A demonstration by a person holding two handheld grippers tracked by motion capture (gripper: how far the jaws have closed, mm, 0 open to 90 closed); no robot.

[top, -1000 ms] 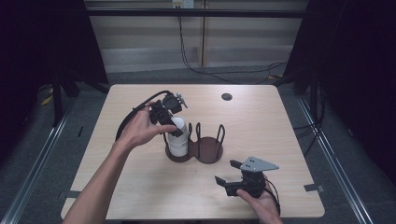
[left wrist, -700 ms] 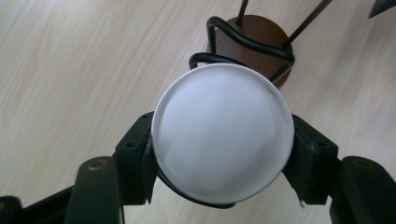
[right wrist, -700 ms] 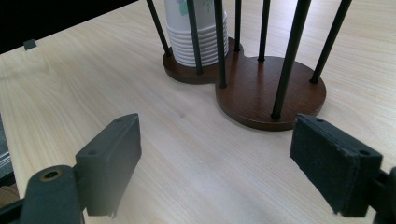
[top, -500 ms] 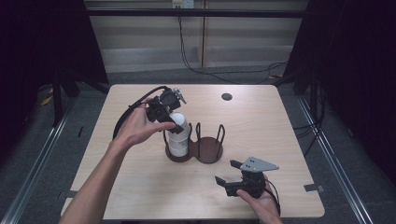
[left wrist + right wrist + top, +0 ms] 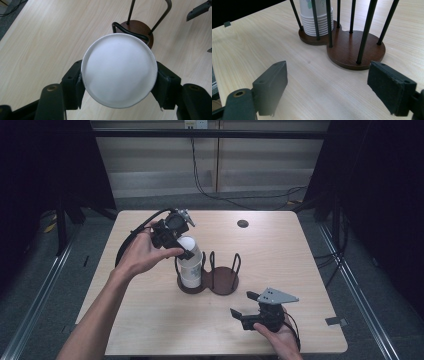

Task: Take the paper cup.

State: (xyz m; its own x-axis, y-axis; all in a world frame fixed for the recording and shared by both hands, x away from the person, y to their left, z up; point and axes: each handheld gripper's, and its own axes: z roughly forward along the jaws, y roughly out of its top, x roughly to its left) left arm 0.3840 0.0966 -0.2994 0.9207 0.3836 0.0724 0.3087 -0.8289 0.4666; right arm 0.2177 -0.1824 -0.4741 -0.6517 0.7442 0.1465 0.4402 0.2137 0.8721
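Paper cup (image 5: 119,70) is clamped upside down between your left gripper (image 5: 172,236) pads, its flat white bottom facing that gripper's camera, and it sits at the top of the stack of cups (image 5: 190,269) in the left bay of the cup holder (image 5: 223,281), near the middle of the table (image 5: 300,255). Your biggest risk, as I judge it, is dragging the whole holder: if the nested cups cling together, pulling upward could lift several at once, catch them on the black wire posts (image 5: 328,22) and tip the wooden base. Next in weight is a crushed cup; the thin wall is squeezed from two sides, and any harder pinch could buckle it or let it pop free. A smaller worry is a tilt, since a cup drawn off at an angle may snag a post. Your right gripper (image 5: 254,306) rests low on the table near the front edge, jaws spread wide with nothing between them, so it isn't steadying the base. As for looks, the cup is plain white with a rolled bottom edge; the stacked ones show a faint green print.
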